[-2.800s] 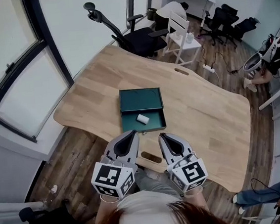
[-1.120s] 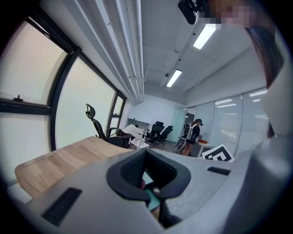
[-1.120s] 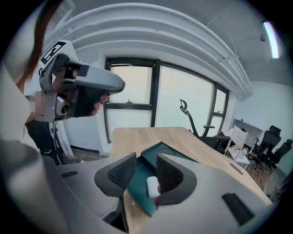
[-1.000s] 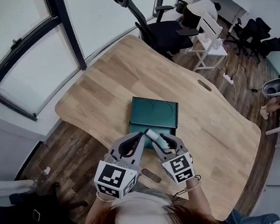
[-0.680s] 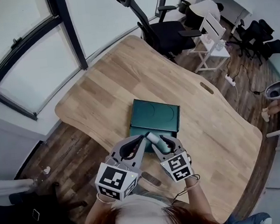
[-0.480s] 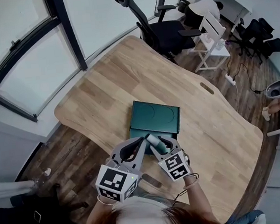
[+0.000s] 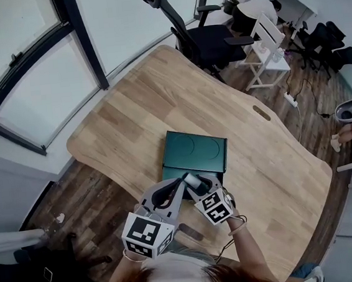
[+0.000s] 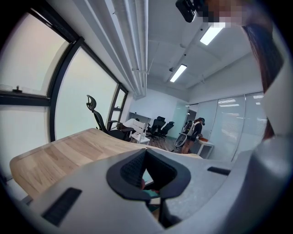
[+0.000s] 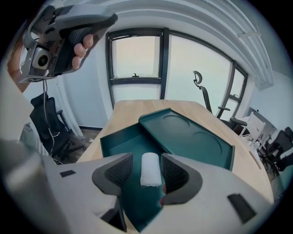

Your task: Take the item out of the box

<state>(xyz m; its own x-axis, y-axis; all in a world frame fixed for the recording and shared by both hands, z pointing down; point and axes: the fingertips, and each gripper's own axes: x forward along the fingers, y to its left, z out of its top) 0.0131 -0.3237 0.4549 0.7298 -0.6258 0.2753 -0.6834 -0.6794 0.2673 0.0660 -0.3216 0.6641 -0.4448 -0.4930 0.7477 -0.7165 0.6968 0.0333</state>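
Note:
A dark green box (image 7: 194, 149) lies on the wooden table, its lid (image 9: 190, 134) folded back flat behind the tray (image 9: 110, 139). A small white roll (image 9: 150, 169) lies on the tray floor. My right gripper (image 9: 146, 167) points down into the tray. Its jaws have just been opening, and they stand on either side of the roll (image 7: 194, 180) with the pads not pressing on it. My left gripper (image 7: 180, 183) hovers just left of it near the box's front edge. Its tips meet, with nothing held (image 8: 145, 154).
The table's front edge runs just under both grippers, with a slot (image 7: 190, 231) cut into it. Bare wood (image 7: 129, 111) lies left of and behind the box. An office chair (image 7: 200, 41) and a white chair (image 7: 265, 37) stand beyond the far edge. Windows fill the left side.
My right gripper has sunk toward the tray and tipped further down, so the roll now sits between its wider-set jaws. The left gripper has barely moved.

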